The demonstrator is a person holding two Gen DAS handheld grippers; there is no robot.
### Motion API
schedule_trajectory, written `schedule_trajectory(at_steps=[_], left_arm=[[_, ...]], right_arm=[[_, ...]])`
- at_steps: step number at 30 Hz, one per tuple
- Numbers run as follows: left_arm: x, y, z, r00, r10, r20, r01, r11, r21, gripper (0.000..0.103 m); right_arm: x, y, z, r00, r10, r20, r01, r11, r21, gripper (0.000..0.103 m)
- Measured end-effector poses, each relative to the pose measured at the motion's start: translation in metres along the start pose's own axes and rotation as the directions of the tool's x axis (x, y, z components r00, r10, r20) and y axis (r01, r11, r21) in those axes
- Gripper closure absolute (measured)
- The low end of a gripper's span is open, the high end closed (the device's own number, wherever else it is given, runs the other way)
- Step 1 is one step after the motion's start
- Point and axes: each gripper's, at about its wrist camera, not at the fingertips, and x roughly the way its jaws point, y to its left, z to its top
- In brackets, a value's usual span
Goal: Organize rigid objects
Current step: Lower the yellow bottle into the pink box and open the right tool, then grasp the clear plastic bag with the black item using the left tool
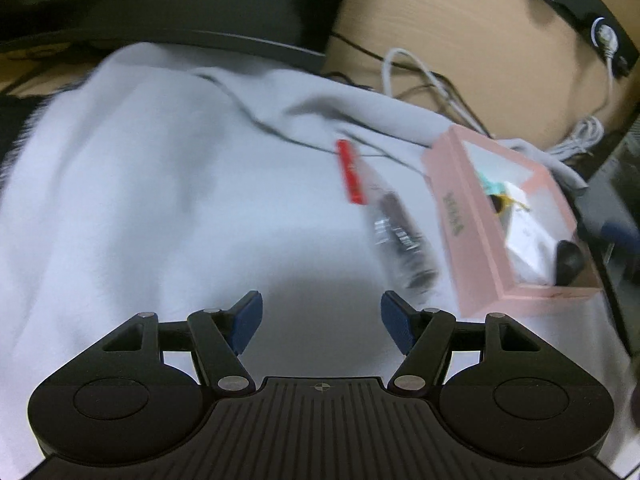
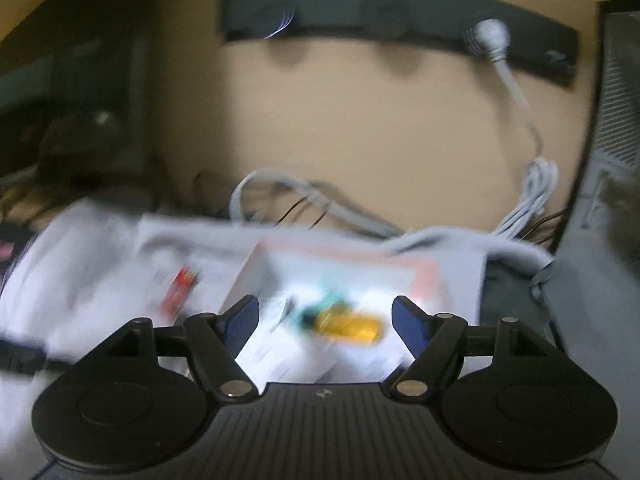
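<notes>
left gripper [image 1: 322,326]: jaws standing wide apart, nothing between the blue pads [image 1: 248,326], hovering over bare cloth
white cloth [image 1: 140,200]: lying wrinkled across the desk, filling the left and middle of the left wrist view, carrying both task items
thin dark cable [image 1: 256,120]: running across the cloth ahead of the left gripper, toward the bag's red end
clear bag [image 1: 394,236]: lying flat on the cloth ahead and to the right of the left gripper, red strip [image 1: 350,172] at the far end, dark and metallic contents blurred; near end sitting just beyond the right blue pad, not between the pads; contact cannot be told
pink box [image 1: 460,216]: sitting open-topped on the cloth just right of the bag, well to the right of the left gripper; teal, yellow, white and black bits showing inside, too blurred to name
white cable [image 1: 580,136]: lying coiled behind the box on the tan desk [image 1: 440,20]
black bar [image 1: 576,8]: sitting at far right along the desk's back
right gripper [image 2: 324,322]: jaws spread wide, gripping nothing, view heavily motion-blurred
pink box from right wrist view [image 2: 344,256]: lying straight ahead of the right gripper, centred between the fingers [image 2: 412,324] and beyond them; yellow and teal contents showing in the gap
clear bag from right wrist view [image 2: 180,288]: showing as a red smear left of the box, outside the left finger
dark case [image 2: 600,200]: standing at the right edge
</notes>
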Motion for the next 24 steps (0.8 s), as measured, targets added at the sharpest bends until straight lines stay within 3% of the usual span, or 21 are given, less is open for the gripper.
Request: schedule_trajectory(at_steps=[3, 8, 14, 18, 24], left_arm=[[0.015, -0.019, 0.015, 0.999, -0.052, -0.009, 0.052, 0.998, 0.018, 0.038], [0.043, -0.059, 0.035, 0.997, -0.071, -0.014, 0.072, 0.994, 0.077, 0.038], [0.092, -0.082, 0.040, 0.997, 0.025, -0.067, -0.015, 0.989, 0.150, 0.038], [0.104, -0.089, 0.039, 0.996, 0.077, -0.045, -0.066, 0.974, 0.216, 0.046], [0.099, -0.087, 0.037, 0.994, 0.102, -0.022, -0.097, 0.978, 0.183, 0.047]], right_arm=[[-0.011, 0.024, -0.028, 1.000, 0.002, -0.019, -0.004, 0.997, -0.072, 0.029], [-0.030, 0.046, -0.061, 0.998, -0.012, -0.054, 0.004, 0.991, -0.135, 0.029], [-0.039, 0.048, -0.083, 0.992, -0.071, -0.106, 0.058, 0.991, -0.124, 0.029], [-0.046, 0.037, -0.093, 0.986, -0.106, -0.126, 0.096, 0.992, -0.084, 0.029], [-0.046, 0.021, -0.105, 0.976, -0.144, -0.163, 0.138, 0.989, -0.047, 0.029]])
